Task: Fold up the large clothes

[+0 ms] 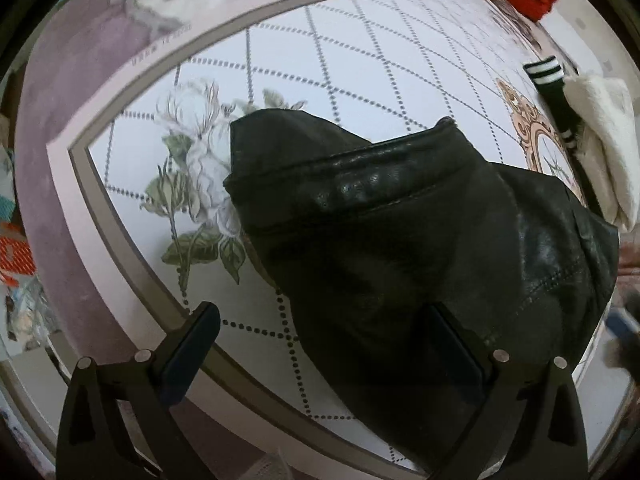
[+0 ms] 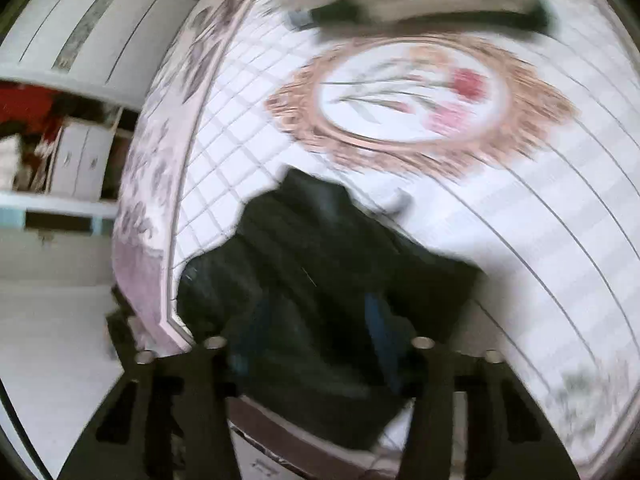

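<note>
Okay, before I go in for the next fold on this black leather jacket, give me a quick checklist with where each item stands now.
1. Left hand-held gripper open: ok.
2. Black leather jacket within its reach: ok, below its right finger.
3. Right hand-held gripper open or gripping: cannot tell, blurred.
4. Jacket lying flat: not ok, bunched.
5. White garment clear of jacket: cannot tell.
6. Bedspread free for folding: ok.

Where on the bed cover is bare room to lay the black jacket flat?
Free: the lattice-print patch of the bed cover beyond the black leather jacket, between the printed rose and the oval medallion. Crowded: the far right edge, where white folded clothes and a striped cuff lie.
</note>
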Motion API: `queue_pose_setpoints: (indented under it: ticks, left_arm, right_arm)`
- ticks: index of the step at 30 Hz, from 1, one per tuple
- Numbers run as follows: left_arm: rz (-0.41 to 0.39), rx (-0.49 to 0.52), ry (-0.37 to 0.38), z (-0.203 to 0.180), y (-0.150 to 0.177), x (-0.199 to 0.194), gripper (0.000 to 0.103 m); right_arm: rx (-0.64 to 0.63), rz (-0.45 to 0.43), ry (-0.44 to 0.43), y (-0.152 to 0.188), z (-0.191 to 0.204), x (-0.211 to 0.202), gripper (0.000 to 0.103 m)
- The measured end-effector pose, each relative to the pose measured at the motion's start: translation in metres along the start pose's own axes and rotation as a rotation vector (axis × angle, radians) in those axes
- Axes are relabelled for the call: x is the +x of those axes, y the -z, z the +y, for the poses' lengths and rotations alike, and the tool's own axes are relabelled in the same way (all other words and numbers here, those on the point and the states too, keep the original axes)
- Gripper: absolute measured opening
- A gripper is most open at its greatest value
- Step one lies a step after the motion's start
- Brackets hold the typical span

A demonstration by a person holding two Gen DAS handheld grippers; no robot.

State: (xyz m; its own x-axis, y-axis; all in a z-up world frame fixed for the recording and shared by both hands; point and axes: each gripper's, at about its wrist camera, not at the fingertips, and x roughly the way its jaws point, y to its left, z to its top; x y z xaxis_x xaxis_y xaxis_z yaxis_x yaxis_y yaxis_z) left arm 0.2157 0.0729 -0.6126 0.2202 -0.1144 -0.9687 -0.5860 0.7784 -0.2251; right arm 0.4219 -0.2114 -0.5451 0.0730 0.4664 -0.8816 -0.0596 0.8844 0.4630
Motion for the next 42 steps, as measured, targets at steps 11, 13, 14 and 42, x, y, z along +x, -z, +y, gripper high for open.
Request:
queue_pose_setpoints:
  ticks: [11,13,14,42]
  left_arm:
    - [-0.011,-0.081,0.119,0.022,0.008,-0.016,0.103]
    - [-0.024,-0.129,0.161,0.029,0.014,-0.021,0.103]
    - [-0.028,-0.16,0.193,0.033,0.017,-0.022,0.103]
    - [-0.234,-0.214,0.549,0.029,-0.036,-0.001,0.045]
  right_arm:
    - [0.087,0.107,0.001,-0.046,0.007,0.063,0.035]
    - [0.126,0.092,-0.065,-0.034,-0.004,0.035,0.045]
    - [0.142,0.081,-0.081,-0.027,-0.01,0.023,0.056]
    - [0.414,0.069,-0.599,0.058,-0.074,0.099,0.046]
